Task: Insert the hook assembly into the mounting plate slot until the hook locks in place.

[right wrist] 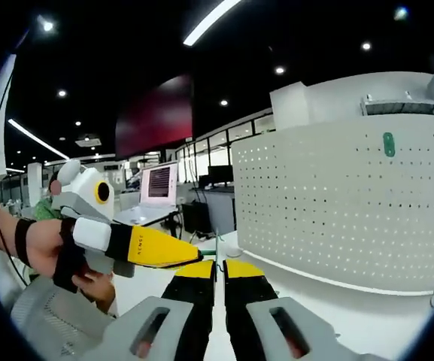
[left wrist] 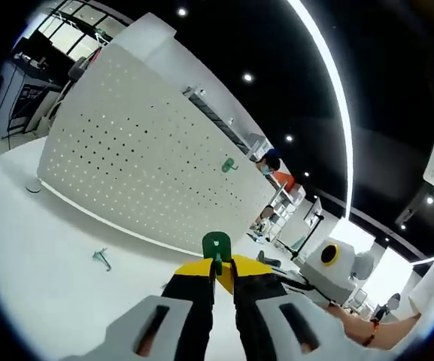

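Observation:
A white perforated mounting plate (left wrist: 141,158) stands upright across the table. One green hook (left wrist: 229,165) hangs on it at the upper right. My left gripper (left wrist: 223,271) is shut on a second green hook (left wrist: 215,244), held in the air short of the plate. A third green hook (left wrist: 102,258) lies loose on the table to the left. In the right gripper view, the plate (right wrist: 337,203) with its mounted hook (right wrist: 388,144) is on the right. The left gripper (right wrist: 198,255) reaches in from the left, just above my right gripper (right wrist: 218,266), whose jaws are shut with nothing between them.
The white table (left wrist: 36,286) runs along the foot of the plate. A person's hand (right wrist: 47,248) holds the left gripper. Desks, monitors (right wrist: 159,184) and another person (left wrist: 277,174) stand in the room behind.

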`<state>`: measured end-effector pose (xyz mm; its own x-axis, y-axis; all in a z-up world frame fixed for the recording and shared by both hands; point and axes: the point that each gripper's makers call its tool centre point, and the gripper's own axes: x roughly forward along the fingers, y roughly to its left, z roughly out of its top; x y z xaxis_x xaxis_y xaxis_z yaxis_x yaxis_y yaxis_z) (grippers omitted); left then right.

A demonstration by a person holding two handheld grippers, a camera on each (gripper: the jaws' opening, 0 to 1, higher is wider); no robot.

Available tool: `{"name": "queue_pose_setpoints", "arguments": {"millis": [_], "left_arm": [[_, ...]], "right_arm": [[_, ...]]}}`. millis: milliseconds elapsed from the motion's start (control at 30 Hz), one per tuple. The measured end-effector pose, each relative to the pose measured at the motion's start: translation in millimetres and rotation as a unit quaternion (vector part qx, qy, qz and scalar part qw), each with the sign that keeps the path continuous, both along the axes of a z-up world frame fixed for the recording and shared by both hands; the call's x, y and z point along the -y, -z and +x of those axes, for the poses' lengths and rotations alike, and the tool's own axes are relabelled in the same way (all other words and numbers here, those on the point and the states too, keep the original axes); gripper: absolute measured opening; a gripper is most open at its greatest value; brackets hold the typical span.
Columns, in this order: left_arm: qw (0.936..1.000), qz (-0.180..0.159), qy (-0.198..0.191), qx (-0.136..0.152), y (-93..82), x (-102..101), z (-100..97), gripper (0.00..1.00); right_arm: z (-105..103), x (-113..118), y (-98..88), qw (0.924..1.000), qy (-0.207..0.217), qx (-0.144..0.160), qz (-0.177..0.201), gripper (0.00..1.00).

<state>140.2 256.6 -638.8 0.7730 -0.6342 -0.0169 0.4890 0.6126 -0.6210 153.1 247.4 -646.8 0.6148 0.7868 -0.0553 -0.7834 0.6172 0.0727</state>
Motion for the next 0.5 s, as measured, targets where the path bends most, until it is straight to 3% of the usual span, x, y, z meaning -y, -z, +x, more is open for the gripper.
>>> {"name": "queue_pose_setpoints", "arguments": {"millis": [333,500], "left_arm": [[0.9999,-0.002,-0.002,-0.011,4.7,-0.6,1.1,0.04],[0.9998,0.018,-0.004,0.008,-2.4,0.8,3.3,0.04]], "right_arm": [[-0.5,0.8,2.8,0.9999,0.004,-0.006,0.007,0.03],[2.1,2.1,2.0,0.9999,0.01,-0.004,0.002,0.05]]}}
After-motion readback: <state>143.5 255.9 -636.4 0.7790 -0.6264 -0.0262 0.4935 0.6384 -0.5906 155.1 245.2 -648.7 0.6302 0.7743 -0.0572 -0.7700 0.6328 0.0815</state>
